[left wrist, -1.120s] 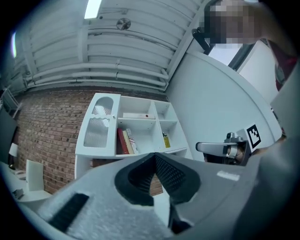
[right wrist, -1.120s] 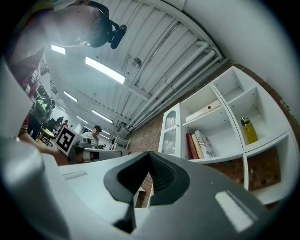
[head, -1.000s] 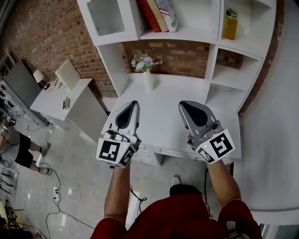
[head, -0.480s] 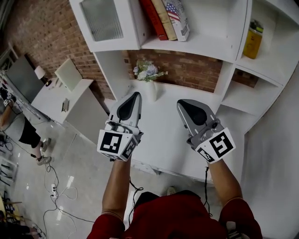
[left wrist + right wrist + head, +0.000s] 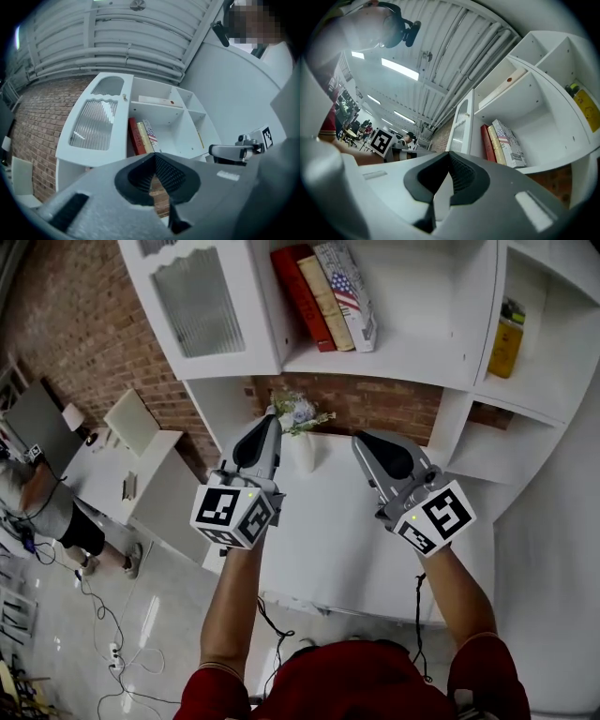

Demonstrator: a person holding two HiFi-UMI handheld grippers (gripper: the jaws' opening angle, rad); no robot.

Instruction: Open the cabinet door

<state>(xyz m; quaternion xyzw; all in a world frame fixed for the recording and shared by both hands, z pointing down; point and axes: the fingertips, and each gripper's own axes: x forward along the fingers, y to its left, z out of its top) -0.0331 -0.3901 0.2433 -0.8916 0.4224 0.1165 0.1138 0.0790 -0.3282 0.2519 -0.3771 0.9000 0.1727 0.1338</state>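
Note:
The white cabinet door [image 5: 202, 306] with ribbed glass hangs at the upper left of the shelf unit and looks closed. Its small knob [image 5: 124, 97] sits near the door's right edge, high up. My left gripper [image 5: 269, 421] is shut and empty, held above the desk, below the door and a little to its right. In the left gripper view that gripper [image 5: 153, 157] points up at the door [image 5: 93, 125]. My right gripper [image 5: 360, 441] hovers beside it, shut and empty. The right gripper [image 5: 449, 157] sees the door [image 5: 463, 123] edge-on, to its left.
Three books [image 5: 323, 294] stand on the open shelf right of the door. A yellow box [image 5: 506, 341] sits in the right-hand compartment. A vase of flowers [image 5: 302, 432] stands on the white desk [image 5: 347, 540] between the grippers. A person [image 5: 56, 512] stands at the far left.
Both grippers have risen and moved in toward the shelf unit, side by side. The door and books now show larger and lower in the head view. Neither gripper's jaws changed.

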